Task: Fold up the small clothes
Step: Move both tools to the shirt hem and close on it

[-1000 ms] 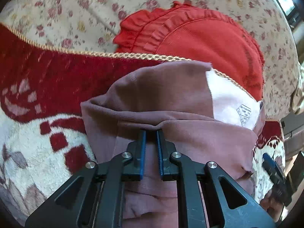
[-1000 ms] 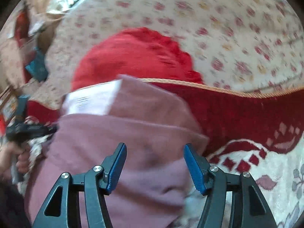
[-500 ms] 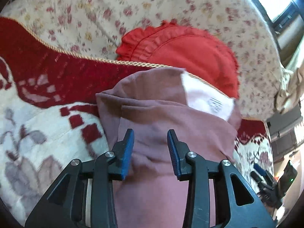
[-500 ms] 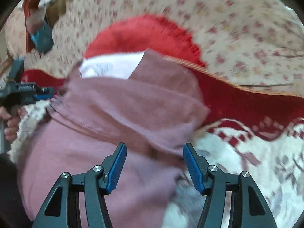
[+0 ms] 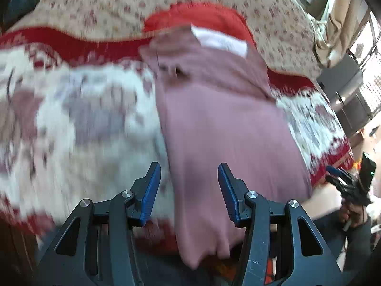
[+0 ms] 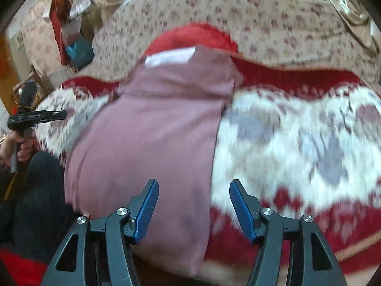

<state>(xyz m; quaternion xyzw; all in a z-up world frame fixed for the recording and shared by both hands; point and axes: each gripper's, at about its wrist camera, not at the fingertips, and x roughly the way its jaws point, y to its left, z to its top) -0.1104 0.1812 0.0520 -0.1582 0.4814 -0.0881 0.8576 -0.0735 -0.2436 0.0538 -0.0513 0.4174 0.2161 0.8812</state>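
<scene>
A mauve-pink garment (image 5: 221, 124) lies lengthwise on the red and white patterned blanket (image 5: 83, 124), its far end folded back with a white patch (image 5: 219, 39) showing. Its near end hangs over the blanket's front edge. My left gripper (image 5: 189, 188) hovers above the garment's near left edge, jaws opening, pads pressing on nothing. In the right wrist view the same garment (image 6: 154, 138) fills the middle left. My right gripper (image 6: 193, 205) stands open above its near right edge, holding nothing. Each view shows the other gripper held in a hand at the side.
A red frilled cloth (image 5: 202, 16) lies beyond the mauve garment on the floral bedcover (image 5: 107, 4). A person's dark trouser leg (image 6: 38, 190) is at the lower left of the right wrist view. Furniture and windows line the room's sides.
The left gripper let go of the garment's folded end and its jaws spread. Both grippers drew back toward the near edge, so more of the garment and blanket shows.
</scene>
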